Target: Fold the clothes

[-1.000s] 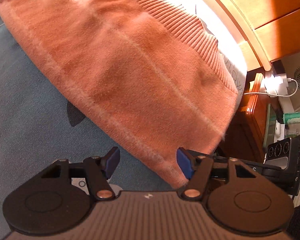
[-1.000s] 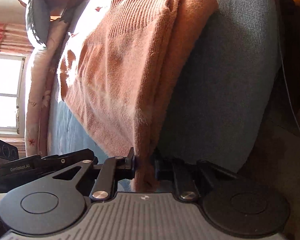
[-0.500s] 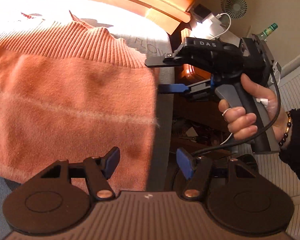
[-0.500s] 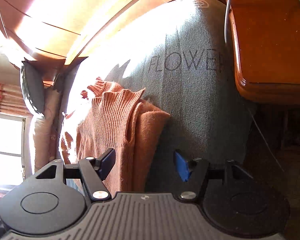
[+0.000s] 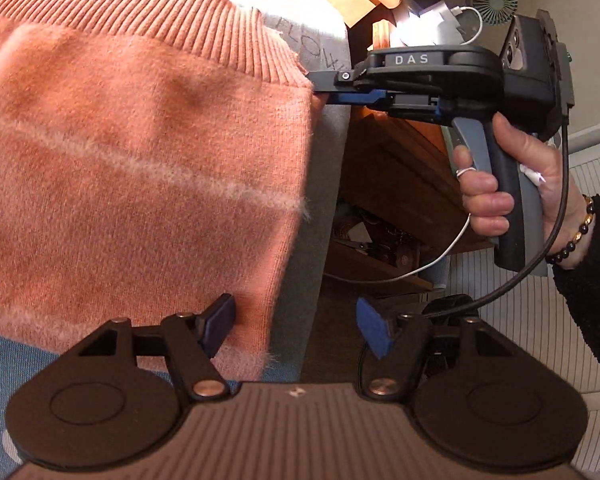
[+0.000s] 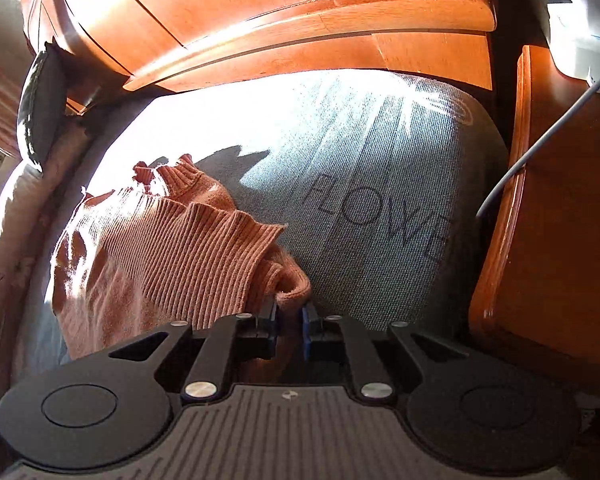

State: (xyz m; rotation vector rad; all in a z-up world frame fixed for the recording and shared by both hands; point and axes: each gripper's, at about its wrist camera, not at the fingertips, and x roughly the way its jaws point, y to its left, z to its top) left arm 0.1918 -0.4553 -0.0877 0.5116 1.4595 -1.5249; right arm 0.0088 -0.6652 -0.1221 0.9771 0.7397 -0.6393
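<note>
Orange knit sweater [image 5: 140, 152] is lying folded on the grey-blue bed cover [image 6: 380, 200], the one with "FLOWE" printed on it, and in the left wrist view it fills everything from about 9 to 12 o'clock, ribbed hem along the top. Right gripper [image 6: 290, 320] is closing its jaws on a corner of the sweater; in its own view you can see a rolled bit of knit sitting right between the blue pads, which are nearly together. From the left camera that same gripper comes in from 2 o'clock, tips touching the sweater's right edge just under the ribbing, with the person's hand [image 5: 500, 184] wrapped around the grip. Left gripper [image 5: 296, 324] is roughly half open with nothing pinched, left pad over the sweater's lower corner and right pad past the bed's edge. Wooden headboard [image 6: 300, 20] runs across 12 o'clock in the right wrist view, nightstand [image 6: 560, 240] at 3.
</note>
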